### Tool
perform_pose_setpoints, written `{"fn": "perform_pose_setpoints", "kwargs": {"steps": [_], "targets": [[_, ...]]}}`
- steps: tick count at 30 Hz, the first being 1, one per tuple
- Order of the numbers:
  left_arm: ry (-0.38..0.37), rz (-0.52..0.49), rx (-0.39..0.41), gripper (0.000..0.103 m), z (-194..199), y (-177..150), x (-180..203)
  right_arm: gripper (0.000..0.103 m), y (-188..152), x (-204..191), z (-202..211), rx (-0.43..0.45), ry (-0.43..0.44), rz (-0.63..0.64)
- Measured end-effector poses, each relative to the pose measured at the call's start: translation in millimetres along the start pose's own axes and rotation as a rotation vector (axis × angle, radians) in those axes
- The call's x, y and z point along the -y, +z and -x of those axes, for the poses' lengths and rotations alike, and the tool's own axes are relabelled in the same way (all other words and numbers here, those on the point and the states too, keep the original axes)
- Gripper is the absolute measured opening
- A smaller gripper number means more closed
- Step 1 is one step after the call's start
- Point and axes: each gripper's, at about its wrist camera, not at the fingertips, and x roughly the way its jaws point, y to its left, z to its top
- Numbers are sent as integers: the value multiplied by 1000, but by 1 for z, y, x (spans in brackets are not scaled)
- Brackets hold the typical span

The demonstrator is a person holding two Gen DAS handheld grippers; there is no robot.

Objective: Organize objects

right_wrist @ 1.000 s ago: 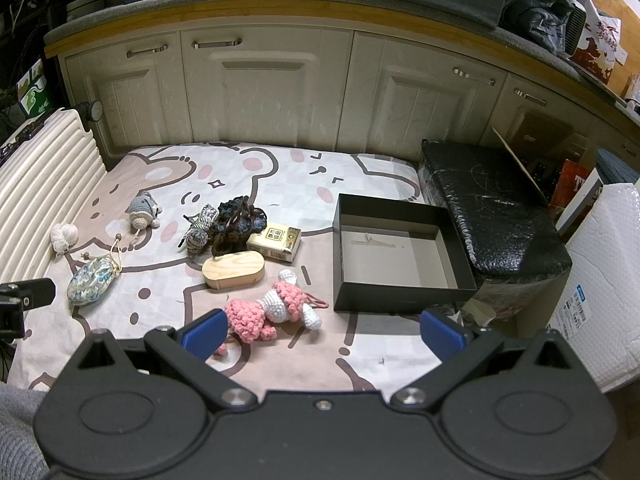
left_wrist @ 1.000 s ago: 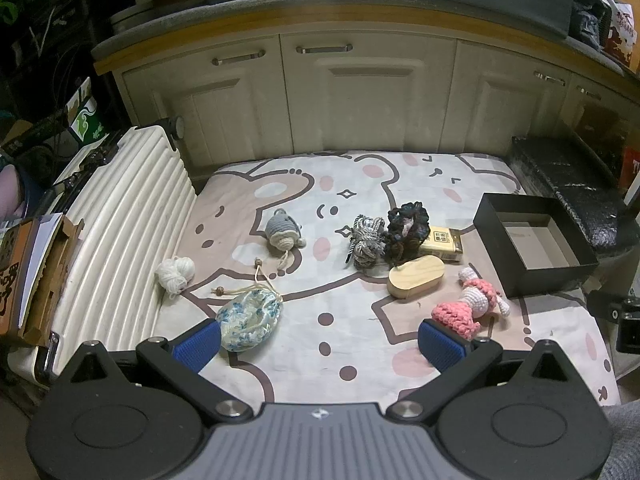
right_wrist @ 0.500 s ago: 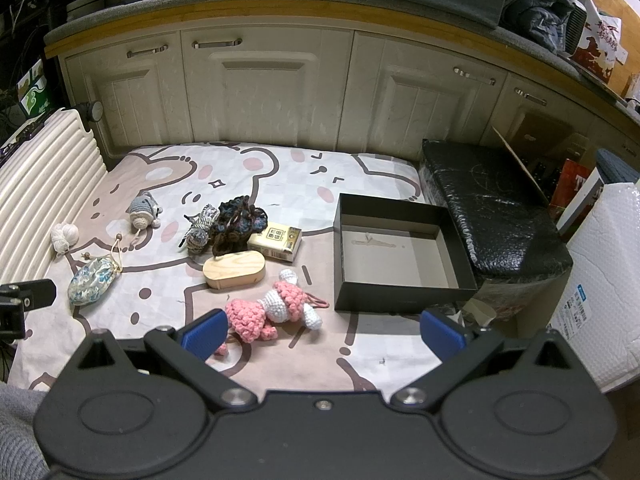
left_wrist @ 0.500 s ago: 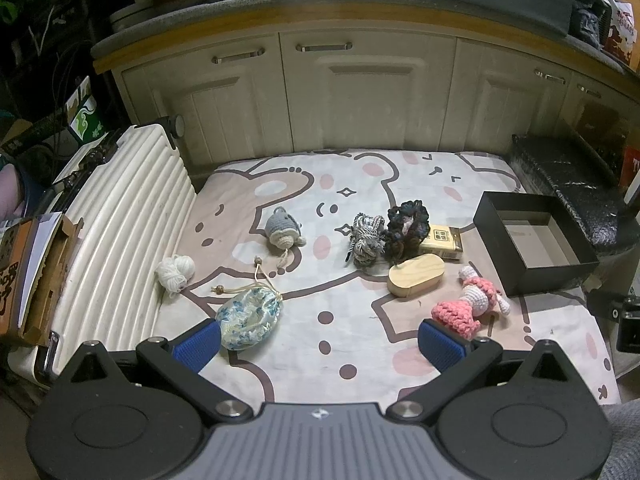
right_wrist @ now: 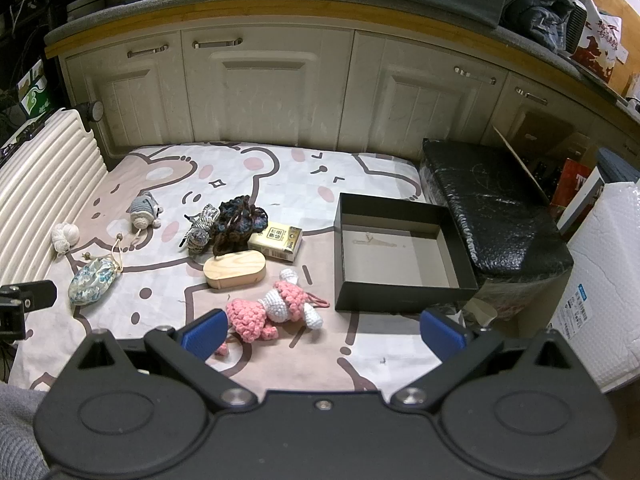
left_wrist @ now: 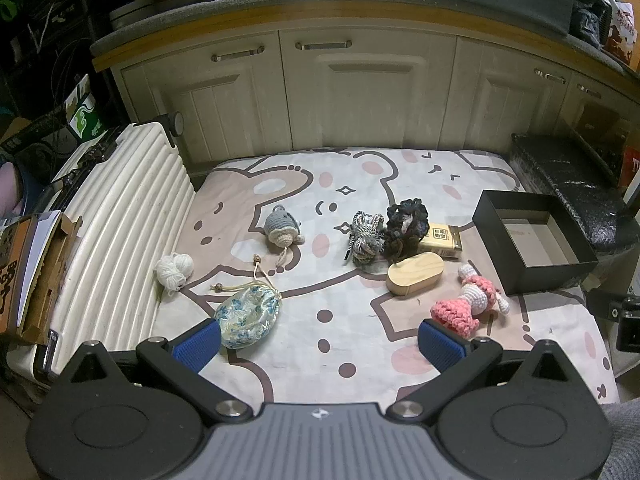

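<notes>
Both tongs unmoved, agape, empty.

cream cabinets with metal handles fill the upper frame under a grey counter. a cartoon bear mat covers the floor. a white ribbed suitcase lies at left. dim light.

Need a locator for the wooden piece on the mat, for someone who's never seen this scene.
Start at the open black cardboard box on the cartoon-print mat. To its left lies a cluster of small things; the pale oval wooden block sits at its near edge. It is the only smooth, hard, rounded item there, between the yellow carton and the pink crochet doll.
</notes>
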Motion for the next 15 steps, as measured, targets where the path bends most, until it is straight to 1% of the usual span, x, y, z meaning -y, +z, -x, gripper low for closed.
{"fn": "perform_pose_setpoints", "kwargs": {"steps": [15], "targets": [[-1, 5, -3, 103, -1, 0, 1, 103, -1, 0, 0, -1, 0, 0]]}}
